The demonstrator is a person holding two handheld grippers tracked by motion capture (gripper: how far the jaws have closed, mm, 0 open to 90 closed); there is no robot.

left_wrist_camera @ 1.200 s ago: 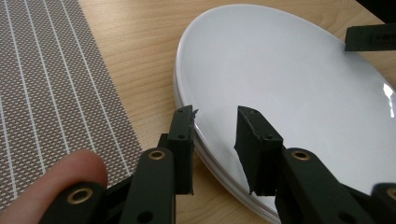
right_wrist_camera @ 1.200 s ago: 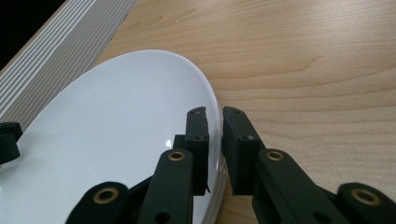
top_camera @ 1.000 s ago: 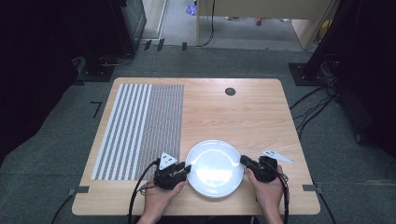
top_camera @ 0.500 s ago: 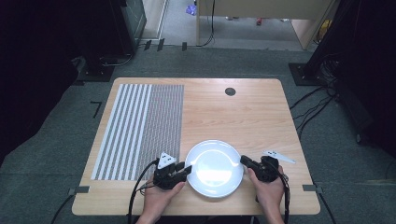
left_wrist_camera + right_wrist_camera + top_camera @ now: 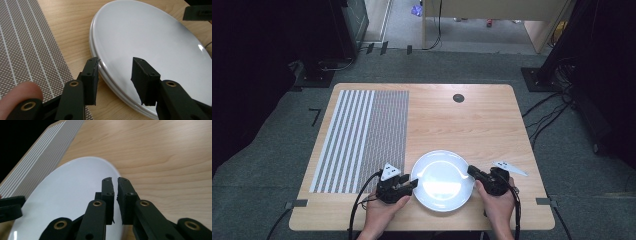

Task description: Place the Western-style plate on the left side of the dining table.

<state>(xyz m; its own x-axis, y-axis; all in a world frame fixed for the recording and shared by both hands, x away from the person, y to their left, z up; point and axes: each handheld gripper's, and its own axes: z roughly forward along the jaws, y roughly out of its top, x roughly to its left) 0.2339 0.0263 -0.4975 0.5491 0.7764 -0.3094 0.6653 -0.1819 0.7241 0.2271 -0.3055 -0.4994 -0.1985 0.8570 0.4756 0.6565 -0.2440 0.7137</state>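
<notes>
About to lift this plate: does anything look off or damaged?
The plate shows a doubled rim, so it may be two stacked plates. No chips or spills. It lies flat on the table.

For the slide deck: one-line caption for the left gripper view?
Open left gripper straddles the near rim of stacked round white plates on the wooden table, beside a grey striped mat.

A glossy white round ceramic plate (image 5: 443,180) sits on a light, pale-brown wooden table (image 5: 472,125) with visible grain. A grey rectangular woven placemat (image 5: 362,137) carries broad white stripes on one half and fine, close white lines on the other. Both handheld grippers, left (image 5: 413,184) and right (image 5: 471,171), are matte black with brass-coloured rivets.
</notes>
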